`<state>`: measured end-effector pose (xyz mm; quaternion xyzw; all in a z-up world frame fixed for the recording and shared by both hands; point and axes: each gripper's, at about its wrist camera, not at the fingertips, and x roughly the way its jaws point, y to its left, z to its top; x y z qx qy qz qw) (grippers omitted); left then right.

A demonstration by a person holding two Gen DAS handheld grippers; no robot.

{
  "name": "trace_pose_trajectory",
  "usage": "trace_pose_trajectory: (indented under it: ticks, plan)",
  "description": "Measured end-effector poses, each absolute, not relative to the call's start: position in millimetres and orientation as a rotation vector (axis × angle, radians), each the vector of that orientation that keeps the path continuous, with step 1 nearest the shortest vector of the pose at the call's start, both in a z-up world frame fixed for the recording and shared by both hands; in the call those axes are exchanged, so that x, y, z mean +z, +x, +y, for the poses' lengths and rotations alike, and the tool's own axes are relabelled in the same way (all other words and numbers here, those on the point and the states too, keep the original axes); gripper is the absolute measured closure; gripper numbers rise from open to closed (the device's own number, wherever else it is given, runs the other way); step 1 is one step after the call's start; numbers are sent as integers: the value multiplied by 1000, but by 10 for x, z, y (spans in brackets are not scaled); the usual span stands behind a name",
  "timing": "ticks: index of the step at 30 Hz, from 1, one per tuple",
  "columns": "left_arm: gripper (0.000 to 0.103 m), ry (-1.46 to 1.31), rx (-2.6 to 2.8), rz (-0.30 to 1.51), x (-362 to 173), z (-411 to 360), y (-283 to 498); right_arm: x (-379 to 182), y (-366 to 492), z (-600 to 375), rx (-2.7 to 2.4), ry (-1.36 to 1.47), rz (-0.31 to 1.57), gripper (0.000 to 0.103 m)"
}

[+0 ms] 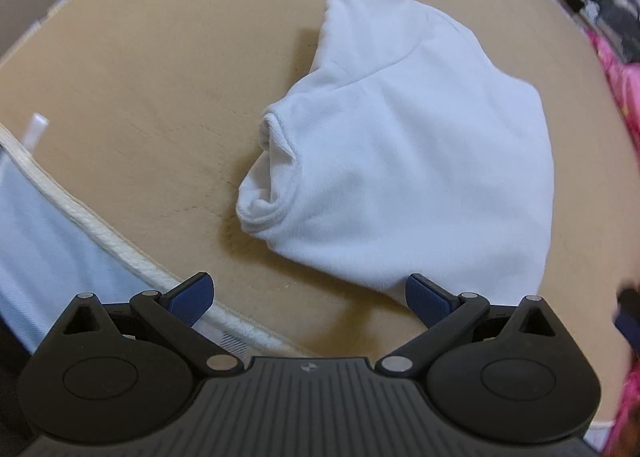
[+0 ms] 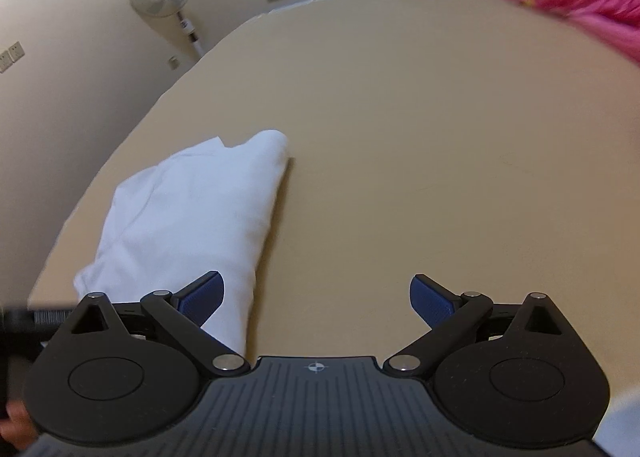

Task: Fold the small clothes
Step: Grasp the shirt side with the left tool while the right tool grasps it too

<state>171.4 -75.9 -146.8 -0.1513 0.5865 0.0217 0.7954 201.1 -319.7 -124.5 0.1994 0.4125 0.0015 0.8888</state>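
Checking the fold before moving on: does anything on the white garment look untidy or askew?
Yes. On the white garment, the sleeve is bunched into a rumpled roll at its side instead of lying flat. Both grippers are open and hold nothing.

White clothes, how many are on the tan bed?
1. A folded white top lies on the tan bed, just ahead of the open left claw and to the left of the open right claw. Others may lie out of view.

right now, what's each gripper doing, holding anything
Left gripper: open, holding nothing, near the edge of the white garment.
Right gripper: open, holding nothing, over the bare tan surface.
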Motion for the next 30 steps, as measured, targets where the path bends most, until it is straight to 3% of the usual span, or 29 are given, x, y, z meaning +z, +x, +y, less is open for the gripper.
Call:
trace_pose_trajectory:
  ticks: [8, 15, 16, 18, 20, 21, 22, 23, 24, 30]
  plan:
    - [1, -542, 27, 1204, -1646, -429, 1842, -1615, 3744, -3348, 176, 628, 989, 3]
    - [1, -593, 14, 1179, -1721, -293, 2001, -2093, 4590, -3166, 306, 767, 1099, 1]
    - [1, -596, 15, 1175, -1725, -299, 1997, -2079, 4656, -3116, 362, 743, 1105, 5]
    - [1, -607, 21, 1161, -1733, -297, 1971, -2105, 4791, -2964, 477, 685, 1169, 24]
    - [2, -607, 27, 1151, -1724, -275, 1944, -2104, 4849, -2811, 511, 579, 1207, 28]
    - [14, -593, 52, 1151, -1698, -266, 1933, -2078, 4858, -2753, 535, 528, 1211, 38]
    - [37, -571, 66, 1155, -1669, -240, 1843, -2053, 4863, -2715, 558, 497, 1219, 48]
    - [55, -561, 37, 1163, -1640, -229, 1859, -2044, 4864, -2709, 572, 506, 1242, 68]
    - [72, -572, 14, 1183, -1626, -203, 1856, -2023, 4846, -2710, 566, 513, 1245, 71]
    - [86, -473, -9, 1236, -1548, -245, 2113, -1703, 4476, -2633, 544, 361, 1099, 78]
